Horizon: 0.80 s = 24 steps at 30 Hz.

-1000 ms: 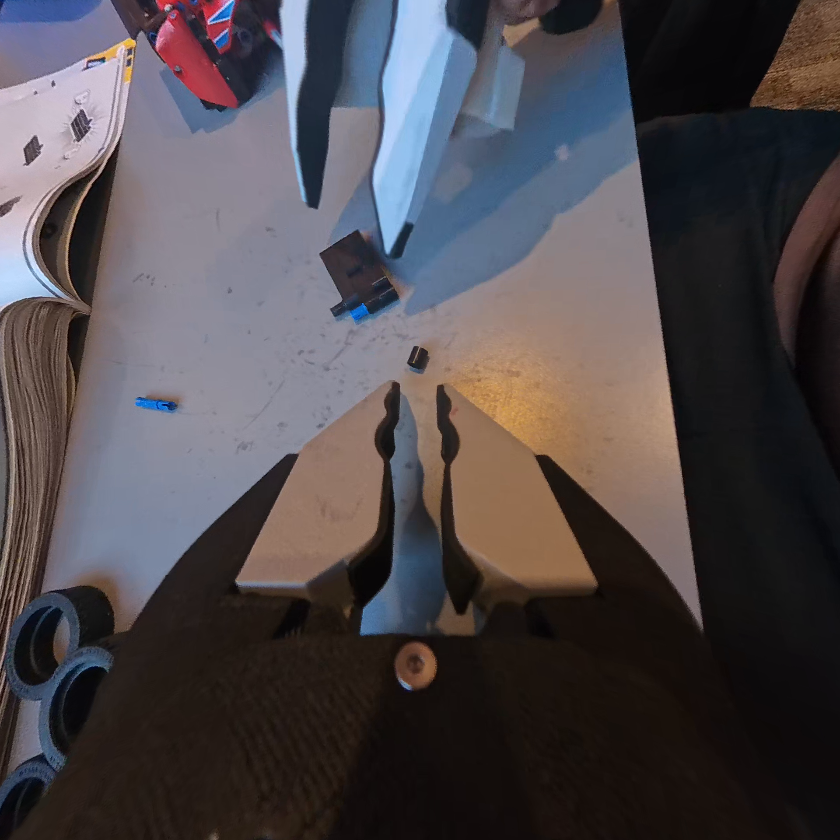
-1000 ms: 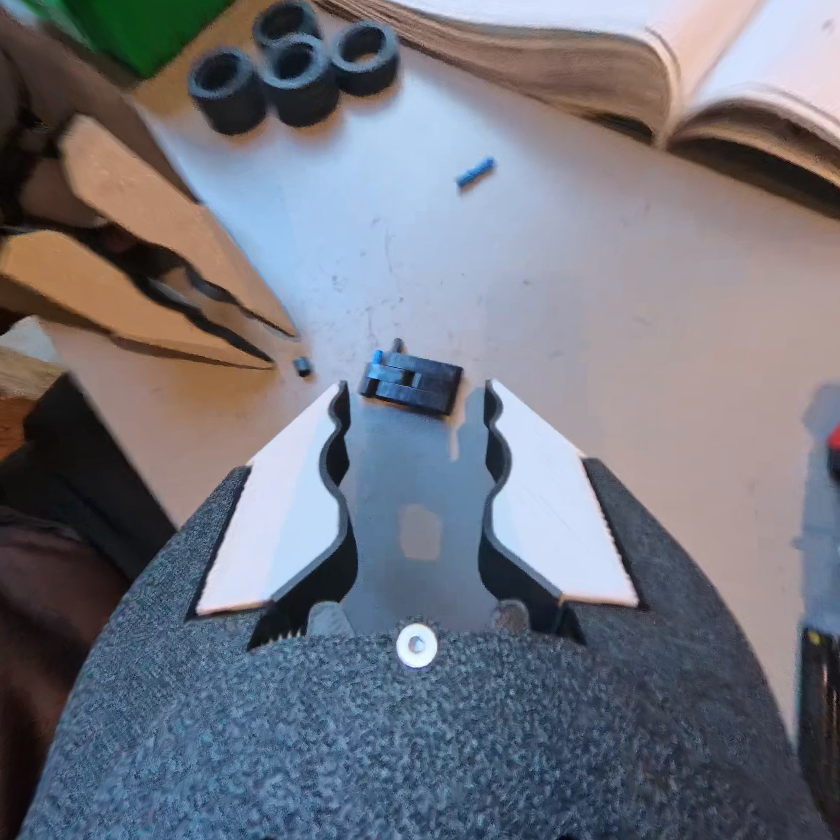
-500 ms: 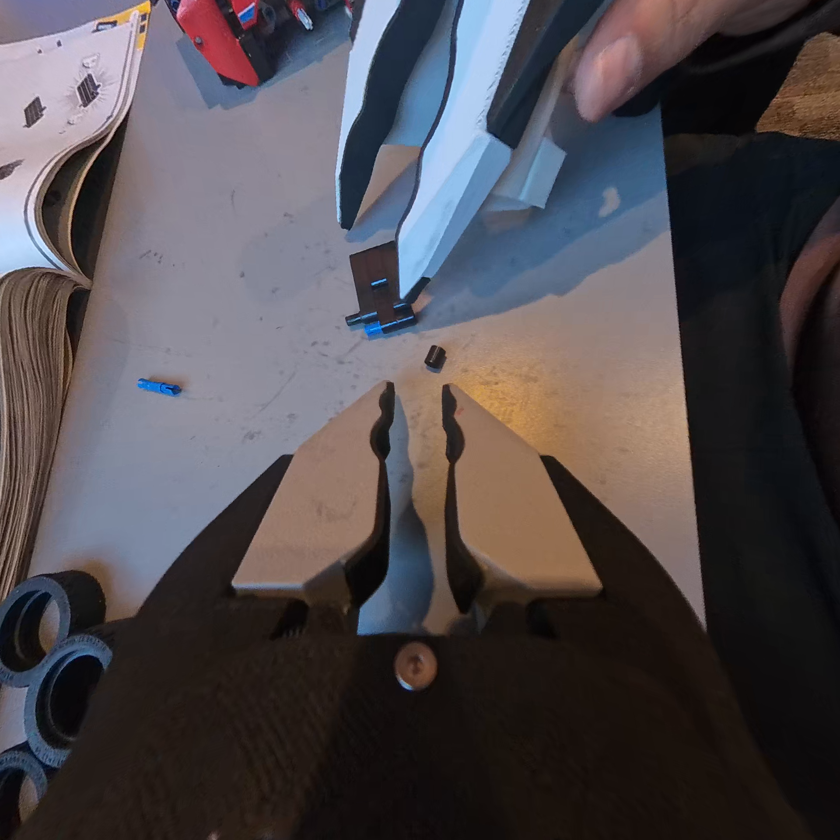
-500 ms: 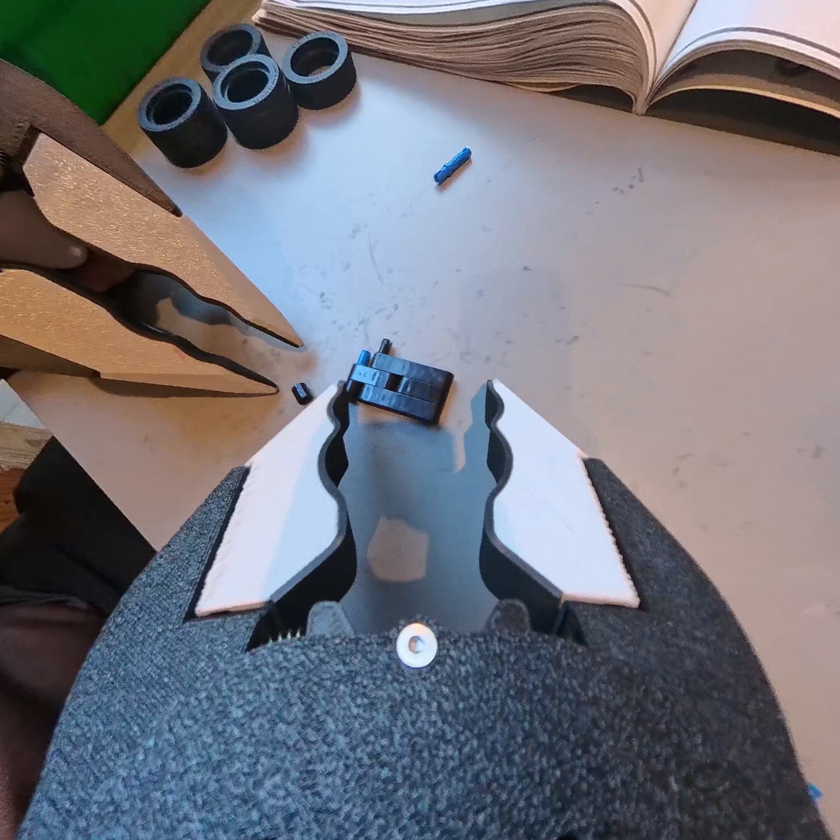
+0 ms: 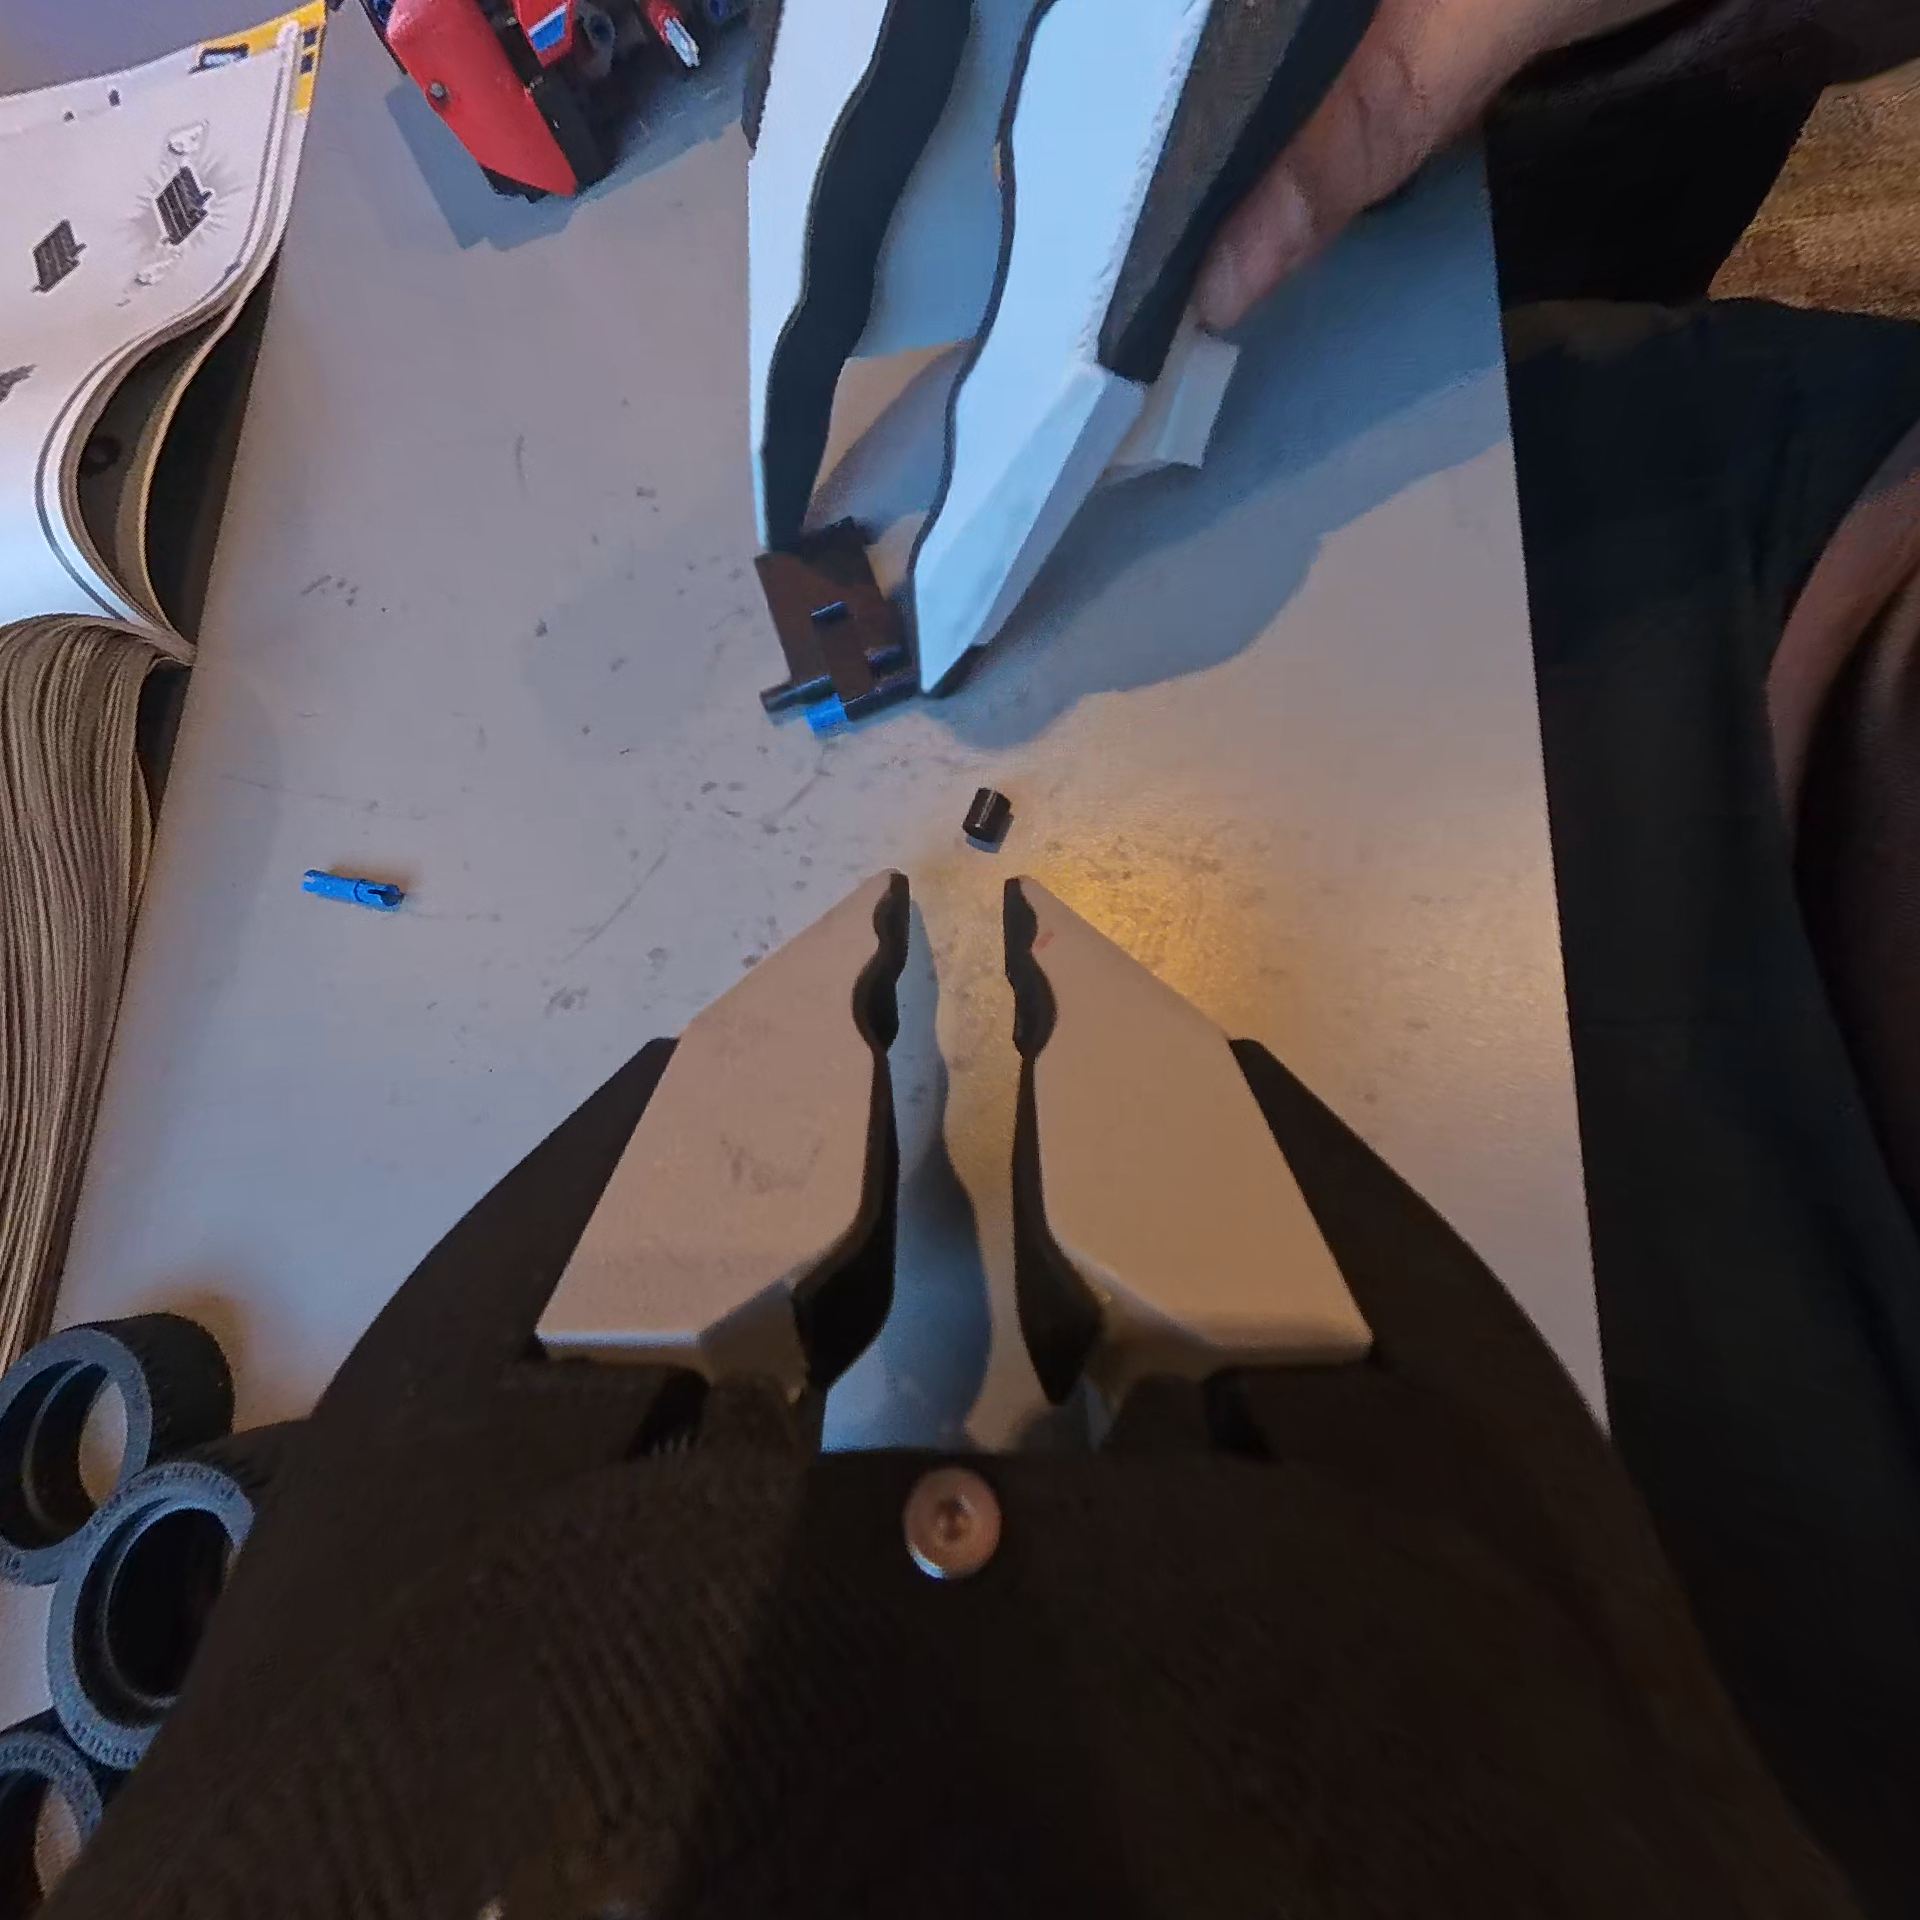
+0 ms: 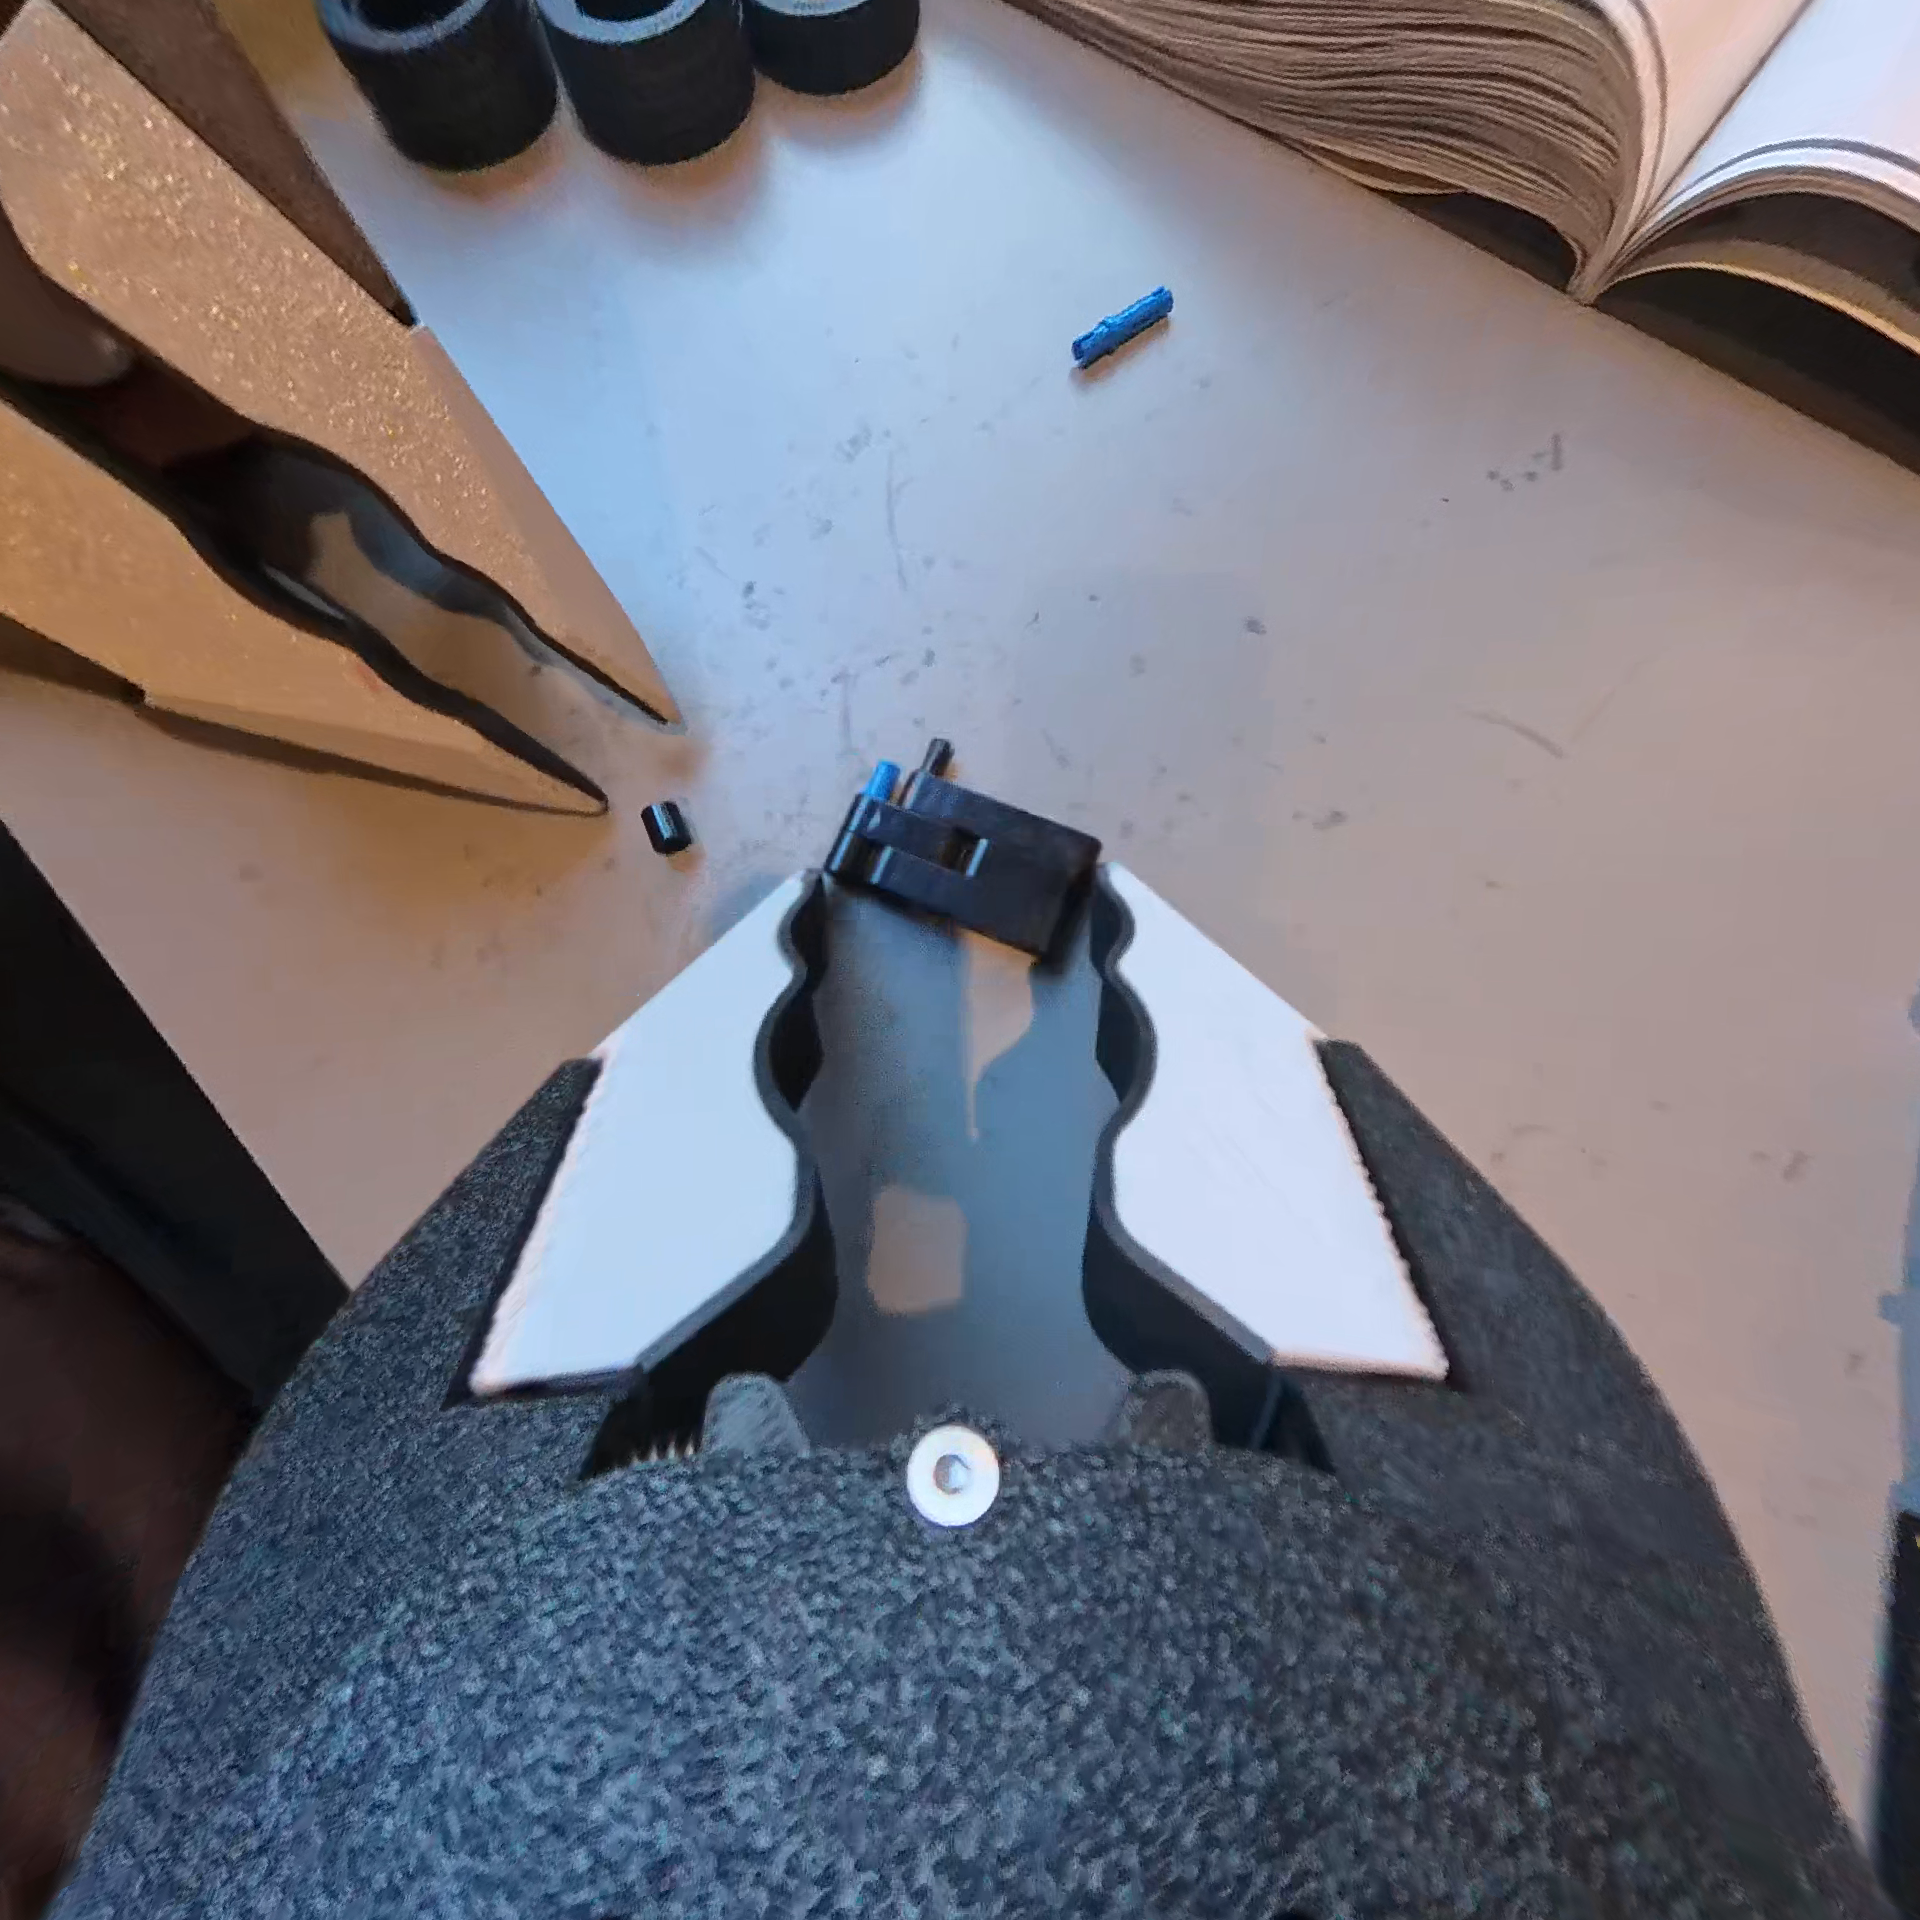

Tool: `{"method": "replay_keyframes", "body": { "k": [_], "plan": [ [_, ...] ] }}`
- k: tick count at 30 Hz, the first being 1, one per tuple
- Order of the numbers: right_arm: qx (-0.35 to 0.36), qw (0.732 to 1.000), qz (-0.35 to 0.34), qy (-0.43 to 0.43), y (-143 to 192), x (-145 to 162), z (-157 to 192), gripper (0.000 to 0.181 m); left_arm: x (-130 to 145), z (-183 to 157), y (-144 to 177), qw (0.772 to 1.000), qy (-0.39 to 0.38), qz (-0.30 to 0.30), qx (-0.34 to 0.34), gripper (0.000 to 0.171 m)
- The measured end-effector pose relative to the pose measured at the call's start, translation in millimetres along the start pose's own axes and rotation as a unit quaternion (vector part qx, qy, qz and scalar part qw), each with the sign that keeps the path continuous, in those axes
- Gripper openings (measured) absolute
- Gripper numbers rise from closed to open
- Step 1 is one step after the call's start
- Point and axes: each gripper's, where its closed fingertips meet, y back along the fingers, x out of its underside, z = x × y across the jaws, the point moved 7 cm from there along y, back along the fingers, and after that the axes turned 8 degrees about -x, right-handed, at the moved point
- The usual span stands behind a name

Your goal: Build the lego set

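A flat black lego piece (image 6: pixel 977 873) with a blue pin end and a black pin lies on the grey table (image 6: pixel 1351 675). My right gripper (image 6: pixel 956 878) is closed around it, one fingertip touching each end. In the left wrist view the piece (image 5: pixel 836 623) sits between the right gripper's white fingers (image 5: pixel 977 540). My left gripper (image 5: pixel 956 883) is empty with its jaws a narrow gap apart. A small black bush (image 5: pixel 987 814) lies just ahead of its tips and also shows in the right wrist view (image 6: pixel 666 828). A loose blue pin (image 5: pixel 353 890) lies to the left.
An open instruction book (image 5: pixel 104 260) lies along the left side. Several black tyres (image 5: pixel 114 1455) stand near it. A red lego model (image 5: pixel 499 94) is at the far end. The table edge (image 5: pixel 1538 935) and dark clothing are on the right. A hand (image 5: pixel 1330 156) holds the right gripper. The loose blue pin (image 5: pixel 353 890) is about equally far from each gripper, around 12 centimeters. Seen from the right wrist view (image 6: pixel 1112 323) as well.
My right gripper came down over the black piece and its jaws narrowed onto it. The piece turned slightly. My left gripper stayed nearly still.
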Motion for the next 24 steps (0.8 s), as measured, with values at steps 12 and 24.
{"method": "replay_keyframes", "body": {
  "k": [12, 24],
  "plan": [
    [-0.047, 0.999, -0.002, -0.022, 23.4, 11.8, -17.1, 0.05, -0.1, -0.5, 0.1, 1.0, -0.003, -0.001, -0.001, 0.014],
    [0.062, 0.997, 0.002, -0.043, -7.8, -5.7, 3.9, 0.075, 0.0, 0.0, -0.2, 1.0, 0.003, 0.001, 0.007, 0.013]
  ]
}}
